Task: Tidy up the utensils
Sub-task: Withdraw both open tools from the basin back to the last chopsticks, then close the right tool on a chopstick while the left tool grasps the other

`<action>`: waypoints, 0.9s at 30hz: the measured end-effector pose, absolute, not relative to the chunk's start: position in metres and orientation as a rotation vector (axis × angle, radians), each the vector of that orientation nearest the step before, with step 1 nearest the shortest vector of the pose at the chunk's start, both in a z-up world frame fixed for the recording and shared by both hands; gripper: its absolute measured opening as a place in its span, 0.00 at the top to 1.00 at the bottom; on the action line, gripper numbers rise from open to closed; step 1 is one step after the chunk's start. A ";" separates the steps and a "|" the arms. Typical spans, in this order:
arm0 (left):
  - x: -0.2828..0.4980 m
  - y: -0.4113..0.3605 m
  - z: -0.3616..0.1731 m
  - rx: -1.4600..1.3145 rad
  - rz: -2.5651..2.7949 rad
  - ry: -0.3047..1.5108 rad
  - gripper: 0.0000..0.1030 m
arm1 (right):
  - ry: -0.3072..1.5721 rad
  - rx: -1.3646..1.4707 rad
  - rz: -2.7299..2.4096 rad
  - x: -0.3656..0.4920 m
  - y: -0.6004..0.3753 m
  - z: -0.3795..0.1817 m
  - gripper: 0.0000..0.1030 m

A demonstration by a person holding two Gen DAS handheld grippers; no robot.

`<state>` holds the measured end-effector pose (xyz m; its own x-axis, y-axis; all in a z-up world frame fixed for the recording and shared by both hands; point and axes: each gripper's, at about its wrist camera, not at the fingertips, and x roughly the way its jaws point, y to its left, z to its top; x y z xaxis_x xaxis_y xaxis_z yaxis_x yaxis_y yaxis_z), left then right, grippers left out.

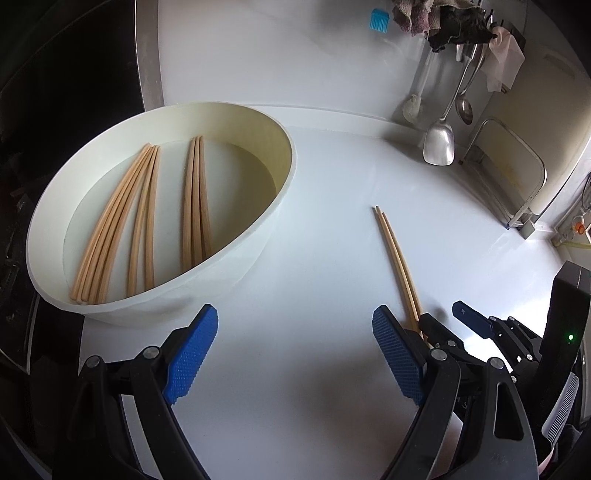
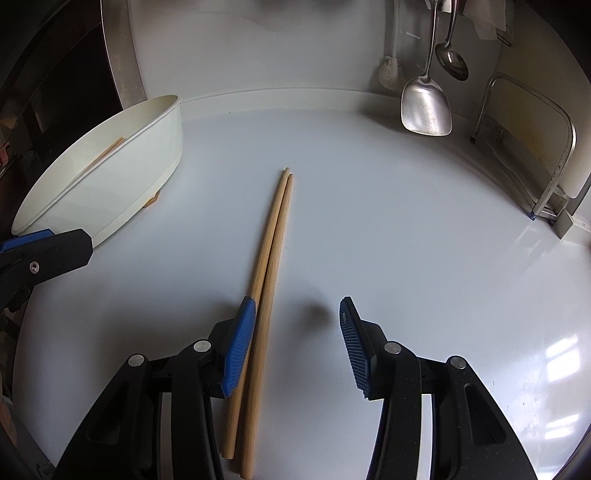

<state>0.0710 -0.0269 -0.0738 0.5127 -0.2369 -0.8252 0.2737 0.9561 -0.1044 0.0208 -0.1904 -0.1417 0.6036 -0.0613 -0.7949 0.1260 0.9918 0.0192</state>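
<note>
A white oval tub (image 1: 273, 218) sits on the white counter and holds several wooden chopsticks (image 1: 144, 214); the same tub (image 2: 122, 184) shows at the left in the right wrist view. One loose pair of chopsticks (image 2: 271, 266) lies on the counter. My right gripper (image 2: 297, 347) is open around the pair's thick end: the left pad (image 2: 240, 343) is against the sticks and the right pad is well apart. My left gripper (image 1: 295, 350) hovers wide open near the tub with nothing between its fingers. From the left wrist, the loose pair (image 1: 395, 258) runs toward my right gripper (image 1: 445, 317).
A metal spatula (image 2: 424, 103), a ladle (image 2: 452, 61) and a white brush (image 2: 389, 72) hang at the back wall. A wire rack with a board (image 2: 532, 147) stands at the right. A blue silicone brush (image 1: 378, 21) and cloths (image 1: 439, 22) hang above. A dark stove (image 1: 55, 110) borders the left.
</note>
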 end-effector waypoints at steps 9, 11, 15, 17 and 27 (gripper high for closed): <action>0.069 -0.031 -0.075 0.041 -0.310 0.993 0.18 | 0.920 0.076 -0.111 0.018 -0.190 -0.142 0.55; 0.070 -0.032 -0.075 0.043 -0.310 0.993 0.18 | 0.920 0.073 -0.112 0.018 -0.189 -0.142 0.55; 0.070 -0.033 -0.076 0.043 -0.309 0.996 0.18 | 0.924 0.060 -0.100 0.019 -0.186 -0.144 0.58; 0.069 -0.034 -0.078 0.043 -0.308 1.000 0.18 | 0.929 0.049 -0.091 0.020 -0.182 -0.145 0.61; 0.066 -0.053 -0.086 0.060 -0.320 1.014 0.18 | 0.918 0.020 -0.079 0.015 -0.183 -0.144 0.94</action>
<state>0.0656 -0.0531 -0.0861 0.4860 -0.2353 -0.8417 0.2904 0.9518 -0.0985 0.0146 -0.1830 -0.1440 0.6051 -0.0598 -0.7939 0.0768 0.9969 -0.0166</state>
